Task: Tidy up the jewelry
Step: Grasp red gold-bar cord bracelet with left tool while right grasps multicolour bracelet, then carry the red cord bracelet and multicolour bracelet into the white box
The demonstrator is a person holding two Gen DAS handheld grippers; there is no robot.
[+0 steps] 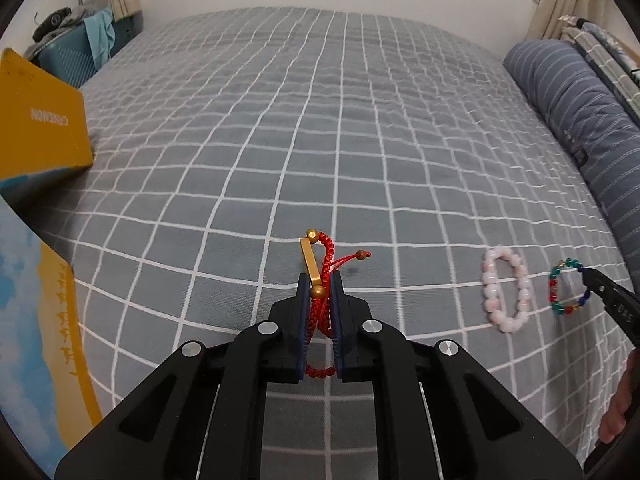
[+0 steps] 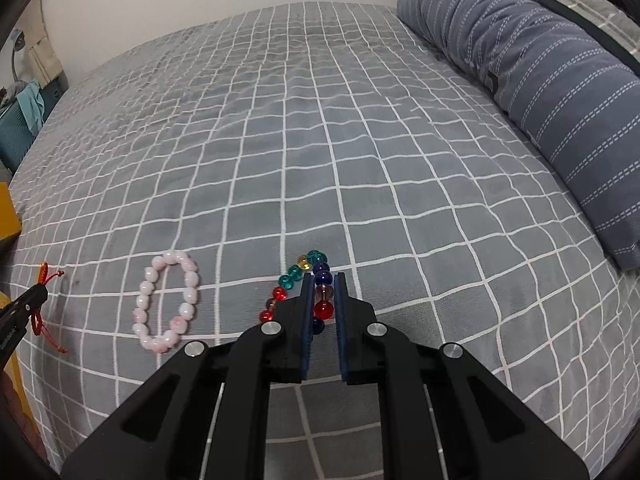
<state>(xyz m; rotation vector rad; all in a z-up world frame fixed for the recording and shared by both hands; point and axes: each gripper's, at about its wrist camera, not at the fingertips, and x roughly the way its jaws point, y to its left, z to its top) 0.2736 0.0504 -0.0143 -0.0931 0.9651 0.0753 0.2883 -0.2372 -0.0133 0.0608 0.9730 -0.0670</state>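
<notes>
Grey checked bedspread (image 1: 360, 140): soft plaid surface spread ahead of and under both sets of jaws; serves as the sorting ground, so pieces lie flat and apart on it.
Striped pillow (image 2: 540, 92): far ahead and to the right of the right jaws, out of the working patch.
Yellow box (image 1: 40, 128): well off to the left of the left jaws; likely the destination for the jewelry, though interior not visible.
Left gripper (image 1: 319, 292): jaws nearly closed, pinching the red braided bracelet between the blue pads; grip taken mid-loop, probably so the cord cannot slip out.
Right gripper (image 2: 323, 296): jaws narrowly parted around 1 side of the multicoloured bead bracelet, beads filling the gap and apparently clamped; the rest loops left of the jaws.
Pink bead bracelet (image 2: 167, 300): lying flat on the cover, left of the right jaws and right of the left jaws, touched by neither; seemingly next in line.
Multicoloured bead bracelet (image 2: 322, 280): partly inside the right jaws, partly curving out ahead and leftward.
Red braided bracelet (image 1: 326, 256): gold bar and 3 gold beads poking forward past the left jaws, tail hanging behind the pads.
</notes>
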